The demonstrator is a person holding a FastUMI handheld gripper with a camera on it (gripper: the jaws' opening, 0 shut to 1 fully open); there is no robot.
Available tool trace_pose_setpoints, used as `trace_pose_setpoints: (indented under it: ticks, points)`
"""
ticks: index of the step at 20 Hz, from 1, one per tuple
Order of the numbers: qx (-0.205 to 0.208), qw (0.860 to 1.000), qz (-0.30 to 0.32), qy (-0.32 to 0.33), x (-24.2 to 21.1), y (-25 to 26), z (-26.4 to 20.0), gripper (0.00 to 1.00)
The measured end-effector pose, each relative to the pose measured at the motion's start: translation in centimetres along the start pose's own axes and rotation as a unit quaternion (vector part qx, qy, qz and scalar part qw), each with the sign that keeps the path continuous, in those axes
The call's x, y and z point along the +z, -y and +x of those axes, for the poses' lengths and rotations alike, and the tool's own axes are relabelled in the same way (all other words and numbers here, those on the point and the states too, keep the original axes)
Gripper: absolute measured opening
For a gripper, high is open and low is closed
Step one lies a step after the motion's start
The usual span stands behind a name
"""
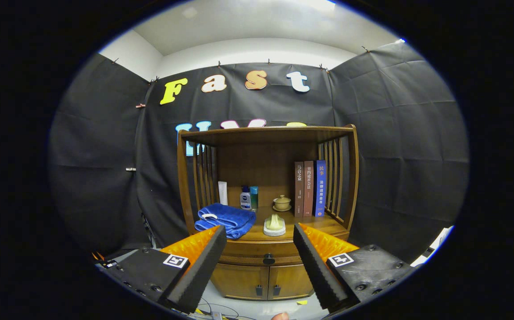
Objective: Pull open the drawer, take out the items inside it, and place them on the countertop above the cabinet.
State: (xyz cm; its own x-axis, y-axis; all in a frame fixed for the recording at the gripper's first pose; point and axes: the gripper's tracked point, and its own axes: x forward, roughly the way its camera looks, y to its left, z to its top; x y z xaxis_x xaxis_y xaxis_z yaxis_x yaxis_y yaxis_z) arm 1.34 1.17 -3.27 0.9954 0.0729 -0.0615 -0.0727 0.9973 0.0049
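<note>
Black-draped booth holds a wooden cabinet (268,213) ahead of the gripper (260,235). Fingers spread wide, gripping nothing. Closed drawer (243,257) with dark knob (269,258) sits between fingertips, just beyond them. Countertop (315,224) above carries blue towel (226,219), books (309,189).

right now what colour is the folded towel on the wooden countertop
Blue folded towel, clearest in the gripper view.

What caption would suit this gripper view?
Open gripper faces a wooden cabinet, its drawer knob between the fingers, drawer shut.
</note>
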Motion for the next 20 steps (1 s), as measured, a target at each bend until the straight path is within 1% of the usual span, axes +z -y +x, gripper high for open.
trace_pose_setpoints:
  ticks: [20]
  points:
    - [0.004,1.0,0.0,0.0,0.06,-0.3,0.15,0.99]
